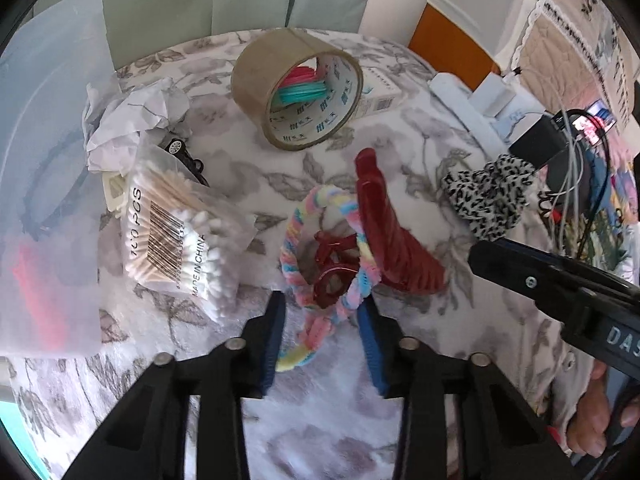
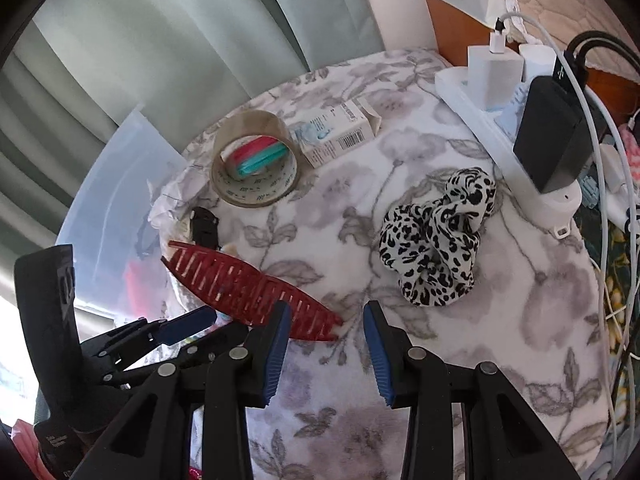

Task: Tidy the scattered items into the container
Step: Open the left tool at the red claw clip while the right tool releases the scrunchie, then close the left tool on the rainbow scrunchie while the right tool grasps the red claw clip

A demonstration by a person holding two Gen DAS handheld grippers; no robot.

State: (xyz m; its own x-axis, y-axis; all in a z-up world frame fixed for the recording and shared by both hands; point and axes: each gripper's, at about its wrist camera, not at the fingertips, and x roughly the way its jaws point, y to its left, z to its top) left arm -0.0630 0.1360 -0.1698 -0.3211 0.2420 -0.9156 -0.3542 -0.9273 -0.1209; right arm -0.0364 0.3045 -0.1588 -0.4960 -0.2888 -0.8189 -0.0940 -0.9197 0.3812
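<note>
The translucent container (image 1: 48, 128) is cut off by the left frame edge and its contents show only as blurred dark and red shapes; the toy car (image 1: 182, 152) is mostly hidden under the cotton swab pack (image 1: 176, 236) and crumpled paper (image 1: 132, 116). The red hair clip (image 2: 248, 292) is partly covered by the right gripper (image 2: 326, 320); print on the small box (image 2: 340, 132) is too small to read.

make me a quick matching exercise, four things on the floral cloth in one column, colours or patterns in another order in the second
Things:
1. tape roll
2. hair clip
3. scrunchie
4. fuzzy hair tie

Looks:
A. black and white leopard spots
B. dark red
C. pastel rainbow
D. brown

Pairs: 1-D, 2-B, 3-A, 4-C
</note>
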